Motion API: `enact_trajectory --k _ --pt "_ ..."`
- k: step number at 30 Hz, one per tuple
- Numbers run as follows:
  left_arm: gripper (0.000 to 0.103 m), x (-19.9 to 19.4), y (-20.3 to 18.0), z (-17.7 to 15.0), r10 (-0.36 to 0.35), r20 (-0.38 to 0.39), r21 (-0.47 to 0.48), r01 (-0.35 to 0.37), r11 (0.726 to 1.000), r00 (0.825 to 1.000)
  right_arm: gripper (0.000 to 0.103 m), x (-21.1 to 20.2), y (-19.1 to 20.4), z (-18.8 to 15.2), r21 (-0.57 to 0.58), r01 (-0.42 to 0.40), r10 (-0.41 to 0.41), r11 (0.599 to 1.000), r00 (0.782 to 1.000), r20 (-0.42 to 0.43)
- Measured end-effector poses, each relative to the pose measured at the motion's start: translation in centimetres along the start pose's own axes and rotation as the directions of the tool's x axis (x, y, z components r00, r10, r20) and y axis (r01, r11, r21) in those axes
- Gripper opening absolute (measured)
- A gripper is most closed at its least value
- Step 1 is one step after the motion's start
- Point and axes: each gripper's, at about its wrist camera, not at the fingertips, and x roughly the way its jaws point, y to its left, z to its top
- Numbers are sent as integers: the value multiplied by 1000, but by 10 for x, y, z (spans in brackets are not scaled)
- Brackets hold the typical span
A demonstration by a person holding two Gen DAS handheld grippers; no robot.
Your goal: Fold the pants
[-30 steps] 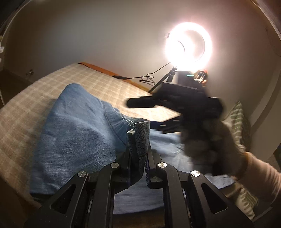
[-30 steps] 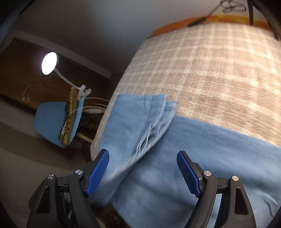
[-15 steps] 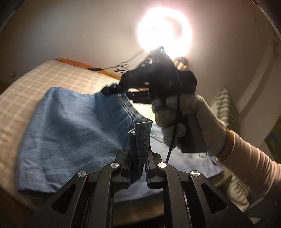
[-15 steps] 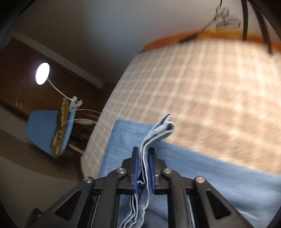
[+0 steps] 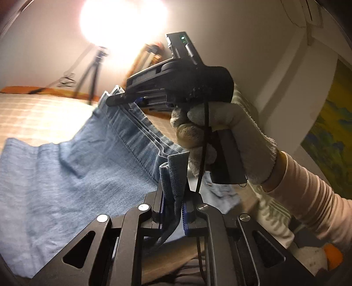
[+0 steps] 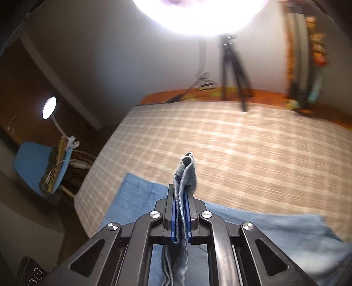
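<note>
Blue denim pants (image 5: 77, 176) lie on a plaid bed cover (image 6: 220, 143), partly lifted. My left gripper (image 5: 173, 195) is shut on a bunched fold of the denim, which sticks up between its blue pads. My right gripper (image 6: 180, 193) is shut on a layered edge of the pants (image 6: 136, 198), and that edge stands up past the fingertips. In the left wrist view a gloved hand (image 5: 231, 136) holds the right gripper (image 5: 114, 100) above the bed. A raised seam of the pants runs taut between the two grips.
A bright ring light (image 6: 198, 13) on a tripod (image 6: 233, 66) stands past the bed's orange far edge. A blue chair (image 6: 33, 165) with a clip lamp sits off the bed's left side. A leaf-patterned pillow (image 5: 270, 215) and a wall painting (image 5: 330, 143) are on the right.
The right gripper went from open over the pants' edge to shut on it and lifted it. Both grippers rose and swung toward the ring light, and the left kept its hold.
</note>
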Motion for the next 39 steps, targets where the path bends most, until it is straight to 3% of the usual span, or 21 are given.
enact_trajectory --k 9,22,30,39 --pt "10 59 -59 5 -105 -104 80 114 990 989 5 -86 -97 -27 114 70 -80 991 993 91" --pt "10 167 -159 -5 -221 -286 176 278 944 932 4 -183 -224 -91 282 148 -199 948 967 162" --pt "10 236 -163 -24 -187 -398 178 275 945 898 5 -179 -288 -127 376 130 -193 917 972 134" --pt "11 260 -165 -21 -169 -452 170 271 948 876 5 -156 -318 -143 396 149 -202 906 975 95"
